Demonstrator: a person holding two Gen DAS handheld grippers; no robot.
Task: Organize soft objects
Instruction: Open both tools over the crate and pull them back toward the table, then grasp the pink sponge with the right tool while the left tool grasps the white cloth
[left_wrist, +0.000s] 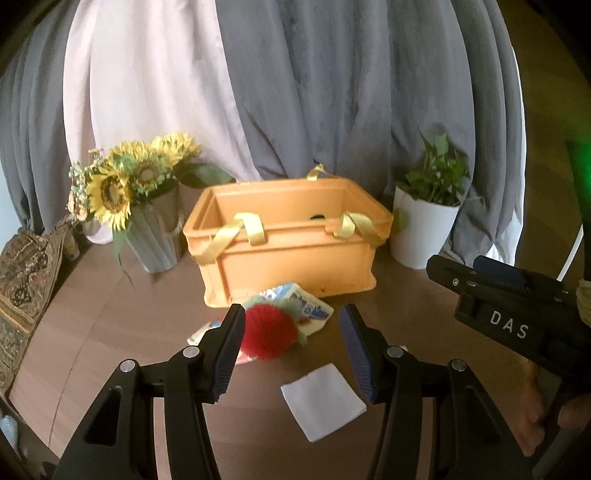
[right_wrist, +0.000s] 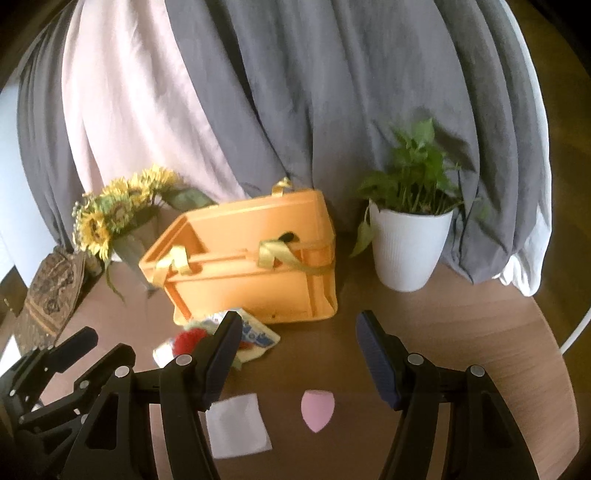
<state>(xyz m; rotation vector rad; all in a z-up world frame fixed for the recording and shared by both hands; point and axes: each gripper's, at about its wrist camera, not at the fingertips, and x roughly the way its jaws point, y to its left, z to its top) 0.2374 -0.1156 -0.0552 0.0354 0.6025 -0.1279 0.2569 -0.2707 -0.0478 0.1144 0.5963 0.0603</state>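
An orange crate (left_wrist: 291, 254) with yellow ribbon handles stands on the brown table; it also shows in the right wrist view (right_wrist: 251, 266). In front of it lie a red fuzzy ball (left_wrist: 267, 330), also in the right wrist view (right_wrist: 188, 339), and a printed soft pack (left_wrist: 306, 306). A white square pad (left_wrist: 323, 400) lies nearer, also in the right wrist view (right_wrist: 238, 424). A pink sponge (right_wrist: 317, 408) lies beside it. My left gripper (left_wrist: 291, 328) is open, its left finger beside the ball. My right gripper (right_wrist: 295, 332) is open and empty above the table, and it shows at the right of the left wrist view (left_wrist: 517, 306).
A sunflower vase (left_wrist: 155, 229) stands left of the crate and a white potted plant (left_wrist: 424, 229) to its right. Grey and pink curtains hang behind. A patterned cushion (left_wrist: 22, 288) lies at the far left table edge.
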